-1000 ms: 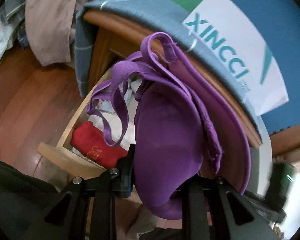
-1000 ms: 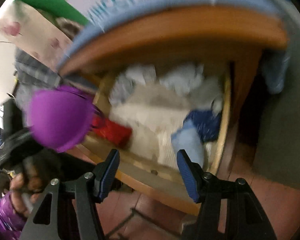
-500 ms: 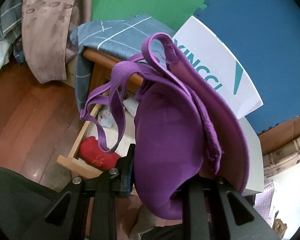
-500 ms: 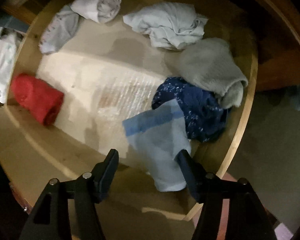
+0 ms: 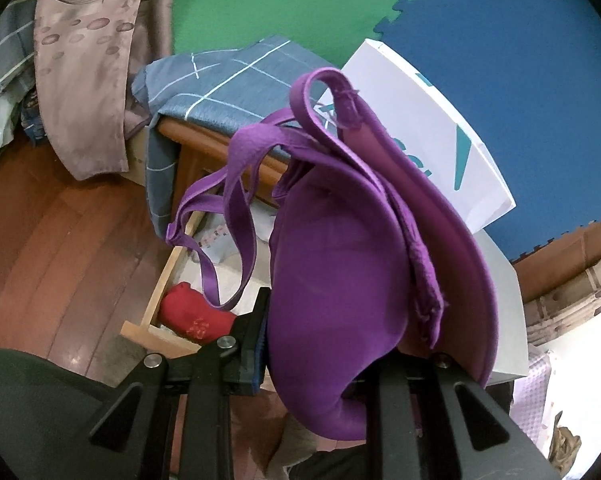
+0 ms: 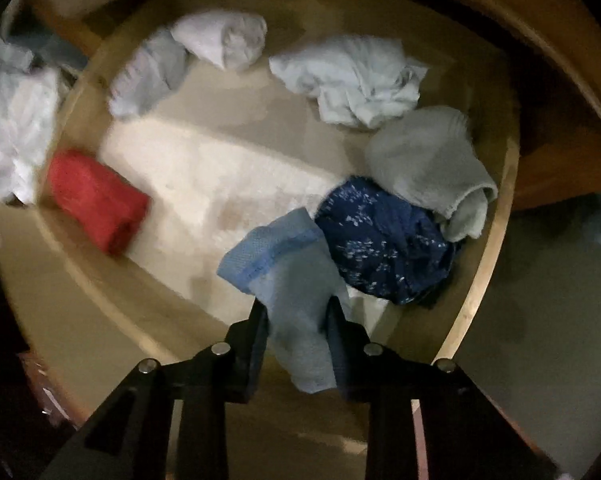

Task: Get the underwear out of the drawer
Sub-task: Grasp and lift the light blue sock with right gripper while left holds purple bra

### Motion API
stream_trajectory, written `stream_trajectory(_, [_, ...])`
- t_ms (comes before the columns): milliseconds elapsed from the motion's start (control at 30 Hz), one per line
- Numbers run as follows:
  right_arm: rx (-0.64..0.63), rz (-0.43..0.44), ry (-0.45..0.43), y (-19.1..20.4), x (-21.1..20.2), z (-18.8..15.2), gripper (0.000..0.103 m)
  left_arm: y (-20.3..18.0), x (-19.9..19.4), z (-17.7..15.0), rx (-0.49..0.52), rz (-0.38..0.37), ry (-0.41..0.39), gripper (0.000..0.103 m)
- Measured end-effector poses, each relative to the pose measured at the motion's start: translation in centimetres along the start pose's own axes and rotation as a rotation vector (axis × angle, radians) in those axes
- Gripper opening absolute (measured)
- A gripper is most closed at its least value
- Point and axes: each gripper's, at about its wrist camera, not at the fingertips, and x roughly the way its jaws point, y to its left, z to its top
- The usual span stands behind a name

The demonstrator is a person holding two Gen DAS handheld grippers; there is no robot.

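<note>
Left gripper (image 5: 312, 344): jaws narrow, clamped on a purple bra (image 5: 340, 280), which hangs from them above the open drawer (image 5: 156, 300). The bra's straps loop out to the left over the drawer's near-left corner. Behind it stand a wooden cabinet draped with a blue checked cloth (image 5: 220, 88) and a white box with teal lettering (image 5: 440, 128).

Right gripper (image 6: 298, 324): pointed down into the drawer (image 6: 492, 248). Its jaws have just been closing and are now narrow, with the pads pressed on either side of a light blue folded garment (image 6: 288, 276) at the near right of the drawer. The garment's upper edge stands up beyond the fingertips.

Remaining contents of the drawer, seen from the right wrist view: a dark blue patterned garment (image 6: 384, 240) touching the light blue one on its right; a grey garment (image 6: 428, 164) beyond that against the right wall; a crumpled pale blue garment (image 6: 352, 80) at the far side; a white roll (image 6: 224, 40) and a pale grey piece (image 6: 148, 76) at the far left; a red roll (image 6: 96, 200) at the near left. The centre of the drawer floor is bare. This view is slightly blurred.
</note>
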Motion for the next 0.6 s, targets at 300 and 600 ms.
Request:
stream_trajectory(300, [0.196,0.369,-0.226,-2.7,-7.5,-2.4,0.028,-0.7,-2.5,1.2,0.035,-0.02,-0.042,0.022])
stream_trajectory(600, [0.238,0.558,-0.333,-3.5,-11.8,-4.8,0.028,-3.8,-5.3,4.6,0.083,-0.036,-0.095,0.023])
